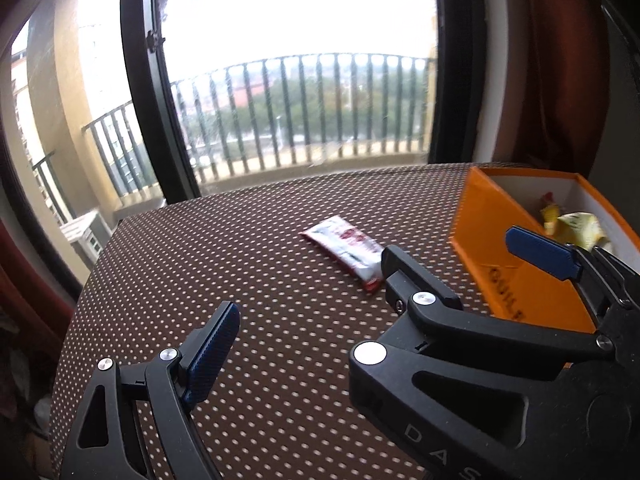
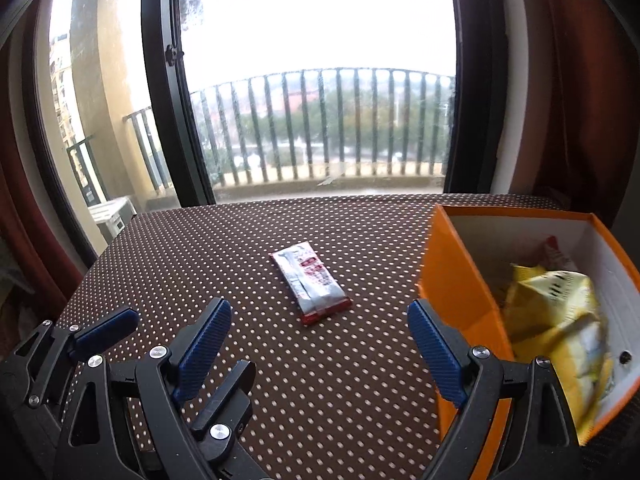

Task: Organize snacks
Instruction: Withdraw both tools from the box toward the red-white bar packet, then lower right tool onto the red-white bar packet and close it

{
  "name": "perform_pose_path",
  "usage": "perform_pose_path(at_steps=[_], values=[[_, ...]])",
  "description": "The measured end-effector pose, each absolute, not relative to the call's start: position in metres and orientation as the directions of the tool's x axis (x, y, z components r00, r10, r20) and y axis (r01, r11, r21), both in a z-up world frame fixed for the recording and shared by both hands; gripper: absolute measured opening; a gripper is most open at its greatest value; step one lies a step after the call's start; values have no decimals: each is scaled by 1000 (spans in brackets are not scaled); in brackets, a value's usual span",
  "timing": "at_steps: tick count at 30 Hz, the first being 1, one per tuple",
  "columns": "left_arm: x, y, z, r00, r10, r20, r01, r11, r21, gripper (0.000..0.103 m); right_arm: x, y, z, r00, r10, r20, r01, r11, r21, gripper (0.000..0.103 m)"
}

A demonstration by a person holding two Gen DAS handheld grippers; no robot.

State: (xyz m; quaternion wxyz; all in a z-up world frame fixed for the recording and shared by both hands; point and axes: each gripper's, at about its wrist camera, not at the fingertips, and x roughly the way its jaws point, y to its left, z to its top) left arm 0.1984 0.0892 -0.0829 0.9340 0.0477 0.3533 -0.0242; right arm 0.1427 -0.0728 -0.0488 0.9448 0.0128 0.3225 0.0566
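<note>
A red-and-white snack packet lies flat on the dotted brown counter, apart from the orange box at its three o'clock, where yellow snack bags sit inside. The right gripper hovers at the packet's six o'clock, fingers spread wide and empty. The left gripper hangs over the counter at eight o'clock of the packet, fingers wide apart, gripping nothing.

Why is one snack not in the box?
One red and white snack packet lies alone on the dotted tablecloth, left of the orange box that holds the yellow bags. Nothing looks spilled or broken.
</note>
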Motion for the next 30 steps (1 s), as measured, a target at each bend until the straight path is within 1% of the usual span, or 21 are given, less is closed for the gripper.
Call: perform_pose_path(at_steps=[8, 12, 15, 19, 25, 30], values=[[231, 105, -96, 728, 50, -684, 44, 992, 118, 87, 183, -52, -67, 763, 118, -636, -108, 993, 54, 92], [248, 109, -101, 721, 62, -690, 40, 991, 131, 87, 201, -47, -73, 778, 134, -613, -114, 991, 71, 92], [262, 111, -105, 712, 51, -700, 48, 992, 121, 87, 215, -44, -74, 796, 110, -595, -107, 993, 41, 92], [280, 115, -105, 713, 43, -700, 50, 992, 112, 87, 238, -41, -77, 783, 141, -605, -139, 989, 52, 92], [303, 115, -110, 752, 21, -659, 62, 993, 102, 87, 267, -43, -82, 790, 130, -599, -127, 991, 47, 92], [320, 116, -122, 739, 4, -673, 73, 994, 86, 87, 285, -46, -94, 763, 157, -627, -136, 987, 82, 91]])
